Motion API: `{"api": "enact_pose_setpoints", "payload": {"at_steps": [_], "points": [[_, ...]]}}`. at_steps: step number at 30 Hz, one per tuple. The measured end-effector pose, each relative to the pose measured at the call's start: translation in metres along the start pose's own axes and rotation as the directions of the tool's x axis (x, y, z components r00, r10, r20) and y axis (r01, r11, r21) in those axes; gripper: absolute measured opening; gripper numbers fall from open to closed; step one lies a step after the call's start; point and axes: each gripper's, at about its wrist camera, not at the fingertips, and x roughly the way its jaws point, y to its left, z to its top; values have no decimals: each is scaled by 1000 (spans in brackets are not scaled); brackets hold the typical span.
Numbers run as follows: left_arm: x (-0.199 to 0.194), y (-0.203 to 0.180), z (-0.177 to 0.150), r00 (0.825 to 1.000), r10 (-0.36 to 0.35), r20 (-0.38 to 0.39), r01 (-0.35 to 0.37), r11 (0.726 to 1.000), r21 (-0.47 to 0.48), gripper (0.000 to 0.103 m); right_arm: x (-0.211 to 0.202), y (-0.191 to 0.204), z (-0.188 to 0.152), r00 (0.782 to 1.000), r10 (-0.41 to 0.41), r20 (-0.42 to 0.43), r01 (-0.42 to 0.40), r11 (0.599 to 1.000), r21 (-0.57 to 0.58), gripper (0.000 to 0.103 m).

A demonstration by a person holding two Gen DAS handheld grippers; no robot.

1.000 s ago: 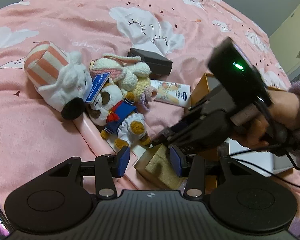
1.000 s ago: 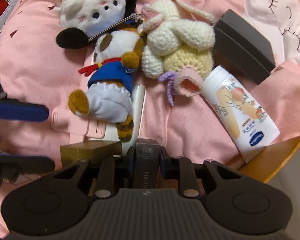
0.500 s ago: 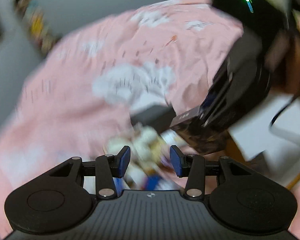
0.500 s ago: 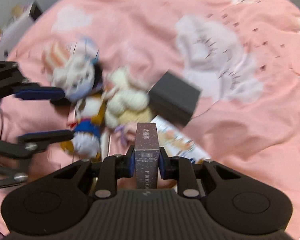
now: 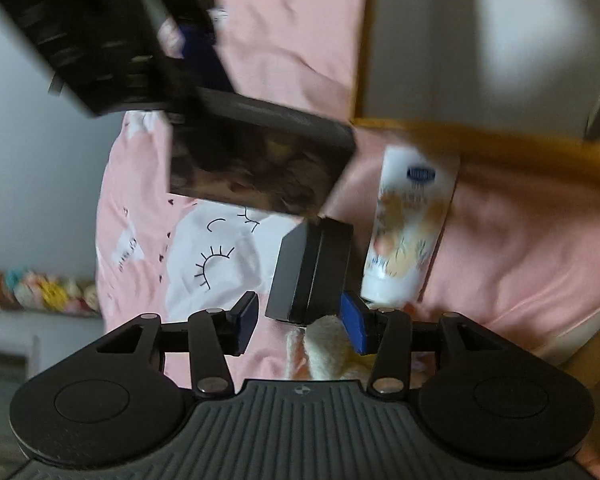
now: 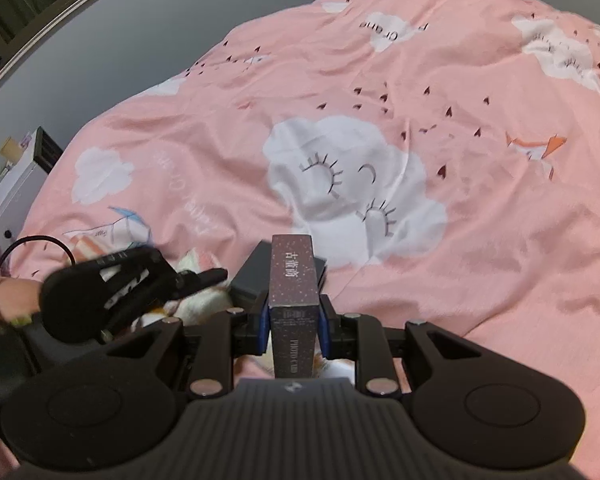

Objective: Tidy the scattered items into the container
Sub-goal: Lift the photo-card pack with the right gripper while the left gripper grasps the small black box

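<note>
Grip first: the right gripper (image 6: 292,320) is clamping a slim card box (image 6: 291,292) by its two long faces, short end up, so that it is riding upright and square between the pads. We are judging that hold as chosen for a clean drop, narrow end first. In the left wrist view the same card box (image 5: 260,164) is hanging blurred at 11 o'clock, above the bedcover (image 5: 284,40) and not yet over the container (image 5: 500,140).

The left gripper (image 5: 300,324) is carrying nothing. Its jaws are opening a little, and the black box (image 5: 312,272) is lying just ahead at 12 o'clock, one end reaching in between the pads (image 5: 246,320) with neither pressing on it. We are reading that as lining up on the next item (a judgement only). From the right wrist view the left gripper (image 6: 196,280) is sitting at 9 o'clock, pointing toward the black box (image 6: 252,276).

A tube (image 5: 408,232) is lying on the bedcover at 1 o'clock, its flat end near the container's tan rim, outside it. A scrap of cream toy (image 5: 324,348) is showing just under the pads.

The container is filling 1 to 3 o'clock of the left view. Only the rim and a pale, blurred inside are showing, so we are not able to tell what, if anything, is in it. The black box, tube and toy are all sitting outside it, so much of the tidying is looking undone.
</note>
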Motion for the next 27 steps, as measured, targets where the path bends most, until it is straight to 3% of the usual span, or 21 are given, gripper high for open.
{"api": "enact_pose_setpoints", "payload": {"at_steps": [5, 13, 15, 16, 19, 22, 24, 27], "points": [[22, -22, -1, 998, 64, 6, -65, 991, 117, 57, 18, -10, -6, 999, -51, -13, 51, 999, 17, 25], [48, -28, 11, 998, 64, -20, -60, 984, 168, 57, 10, -22, -3, 994, -107, -16, 107, 994, 7, 25], [52, -27, 13, 998, 63, -31, -58, 989, 136, 55, 3, -22, -6, 993, -118, 4, 118, 993, 5, 25], [52, -25, 13, 997, 60, -38, -55, 991, 119, 45, 1, -22, -8, 992, -124, 9, 124, 992, 6, 25], [47, -26, 13, 995, 99, -28, -97, 993, 71, 40, -3, -21, -20, 990, -140, 23, 140, 990, 4, 25], [30, -10, 11, 993, 116, -14, -117, 989, -87, 38, -16, -22, -30, 984, -162, 76, 161, 987, 14, 25], [16, 3, 11, 993, 117, -8, -116, 974, -194, 38, -31, -24, -36, 979, -168, 116, 164, 986, 42, 25], [-19, 22, 13, 992, 123, 14, -110, 928, -355, 38, -53, -27, -45, 972, -162, 171, 150, 985, 85, 25]]}}
